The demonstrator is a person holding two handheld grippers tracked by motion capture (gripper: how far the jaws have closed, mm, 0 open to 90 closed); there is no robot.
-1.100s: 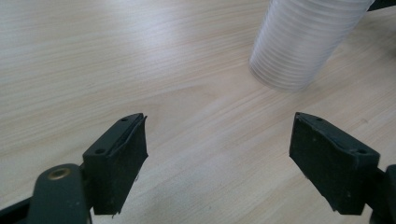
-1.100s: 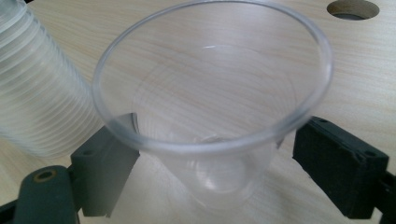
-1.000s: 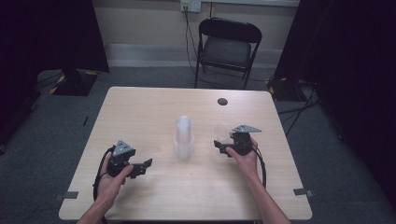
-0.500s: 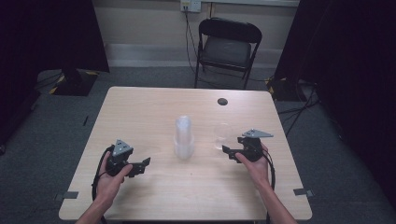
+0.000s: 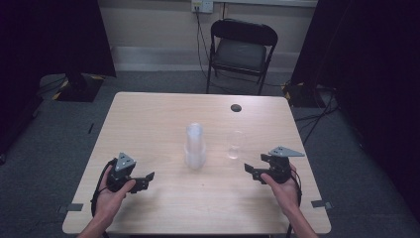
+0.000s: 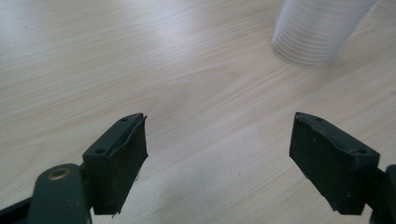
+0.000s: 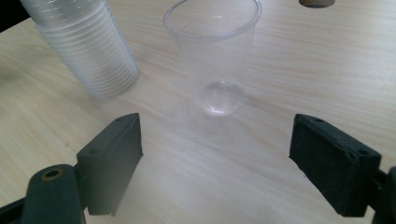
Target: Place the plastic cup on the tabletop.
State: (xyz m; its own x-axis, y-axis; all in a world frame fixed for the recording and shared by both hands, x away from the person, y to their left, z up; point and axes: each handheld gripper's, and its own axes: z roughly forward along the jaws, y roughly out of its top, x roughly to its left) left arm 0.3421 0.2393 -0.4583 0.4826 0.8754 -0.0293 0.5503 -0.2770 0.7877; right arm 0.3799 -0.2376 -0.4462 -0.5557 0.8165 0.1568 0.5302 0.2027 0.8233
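We have a single clear cup (image 7: 212, 60) standing upright on the surface (image 5: 163, 114), just beside the stack of cups (image 5: 195, 146) but apart from it, which suggests it was set out on its own so the stack stays free for the next one. Our right hand-held gripper (image 5: 253, 171) sits near the cup with jaws wide and nothing between them, having just narrowed slightly. Our left hand-held gripper (image 5: 146, 179) rests wide and empty near the stack, ready to steady it.
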